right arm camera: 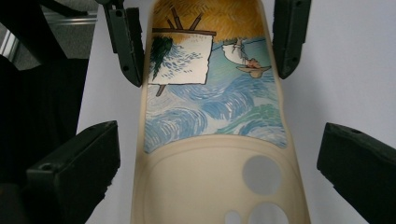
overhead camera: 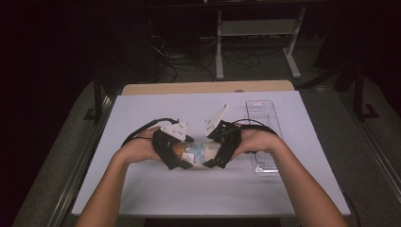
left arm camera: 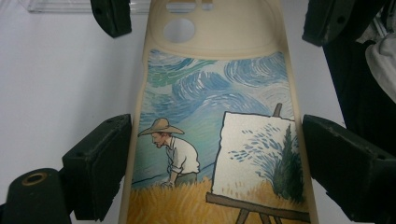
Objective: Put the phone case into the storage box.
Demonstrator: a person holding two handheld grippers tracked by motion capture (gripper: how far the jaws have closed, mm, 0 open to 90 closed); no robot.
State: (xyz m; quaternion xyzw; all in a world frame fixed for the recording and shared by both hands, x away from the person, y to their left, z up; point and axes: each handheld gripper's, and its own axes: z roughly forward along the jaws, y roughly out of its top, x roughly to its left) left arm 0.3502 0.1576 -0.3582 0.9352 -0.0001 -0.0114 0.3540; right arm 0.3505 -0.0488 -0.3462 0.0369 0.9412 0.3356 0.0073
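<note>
A cream phone case (overhead camera: 201,152) printed with a painting of a man in a straw hat, an easel and swirling blue sky lies flat on the white table (overhead camera: 142,113), between my two hands. My left gripper (overhead camera: 182,160) holds the wheat-field end of the phone case (left arm camera: 210,116); in the left gripper view its pads (left arm camera: 107,158) press on both long edges. My right gripper (right arm camera: 219,172) straddles the camera-cutout end of the phone case (right arm camera: 210,121). Its jaws stand wide, with table showing on both sides of the case.
A clear plastic tray (overhead camera: 262,127) lies on the table just right of my right hand. Behind the table's wooden back edge (overhead camera: 208,87) are white desk legs (overhead camera: 220,52) and loose cables on the dark floor.
</note>
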